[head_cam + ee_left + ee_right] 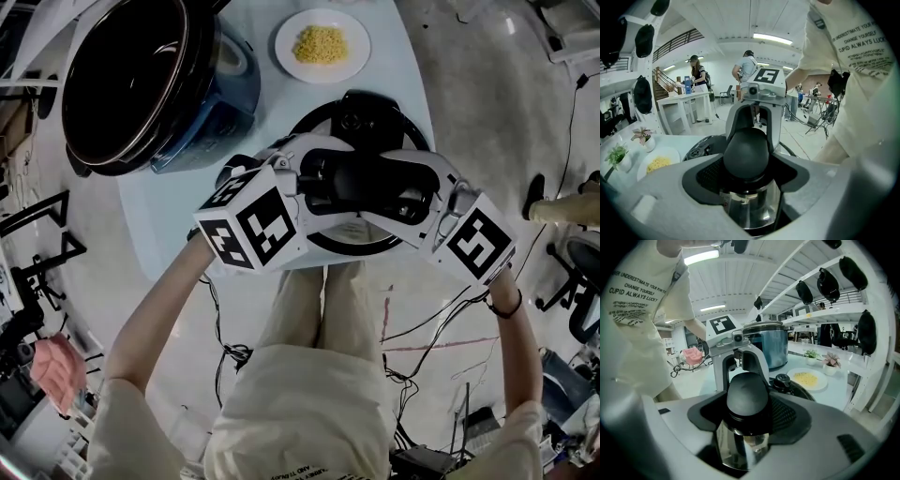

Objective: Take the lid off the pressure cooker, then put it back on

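Shirt (635, 291) print reads "CHANGE YOURSELF", "CUPID ALWAYS LUCKY". At frame centre the pressure cooker lid (375, 108) lies on the table (187, 225). The left gripper (314, 178) and right gripper (412, 192) clamp its black handle (361, 178) from opposite sides.

T-shirt (635, 289), right gripper view: dark capitals on the cream cloth; "...UNDERESTIMATE YOUR", then "CHANGE YOURSELF", then "CUPID ALWAYS LUCKY"; the smaller lines under these are too fine to read
T-shirt (855, 42), left gripper view: the same print; "UNDERSTIMATE YOUR POW...", cut off at a fold; "CHANGE YOURSELF"; "CUPID ALWAYS LUCK..."
T-shirt hem (298, 469), head view: a short line of print, upside down and too small to make out
Marker cubes (251, 228) (478, 242): black-and-white square patterns only; no letters or numbers
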Tool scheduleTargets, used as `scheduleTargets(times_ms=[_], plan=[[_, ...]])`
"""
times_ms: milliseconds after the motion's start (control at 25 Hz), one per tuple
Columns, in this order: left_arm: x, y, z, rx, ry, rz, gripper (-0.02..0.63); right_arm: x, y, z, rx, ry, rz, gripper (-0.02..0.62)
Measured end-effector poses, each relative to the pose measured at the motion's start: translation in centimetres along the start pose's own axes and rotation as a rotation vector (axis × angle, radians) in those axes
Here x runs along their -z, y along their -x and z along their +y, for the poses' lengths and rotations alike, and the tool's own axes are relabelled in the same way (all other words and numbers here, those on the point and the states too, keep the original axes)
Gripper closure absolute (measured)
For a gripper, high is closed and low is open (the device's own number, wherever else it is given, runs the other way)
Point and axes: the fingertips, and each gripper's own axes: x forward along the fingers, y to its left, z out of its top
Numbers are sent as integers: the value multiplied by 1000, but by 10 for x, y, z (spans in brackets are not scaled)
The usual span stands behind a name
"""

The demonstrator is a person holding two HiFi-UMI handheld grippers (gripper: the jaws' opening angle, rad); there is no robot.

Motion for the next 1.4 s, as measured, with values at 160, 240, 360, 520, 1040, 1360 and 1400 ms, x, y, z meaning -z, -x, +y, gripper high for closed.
scheduleTargets(times_ms=[160,240,360,520,1040,1360,1400], plan=[[-1,1,1,0,8,-10,313,0,1,1,1,-3,-2,318],[-2,1,1,-5,11,-14,314,-1,1,1,9,1,-9,318],[-2,0,3,-15,13,-15,314,-1,1,0,22,7,-17,318],[0,0,3,-23,21,8,314,0,0,0,21,9,-4,319],[-4,6,4,-30,72,56,314,-9,3,0,-8,-10,42,321],[-24,27,1,-17,119,54,316,-34,14,6,-62,-29,53,321],[-28,31,-1,-15,122,50,316,-39,17,8,-67,-30,56,321]])
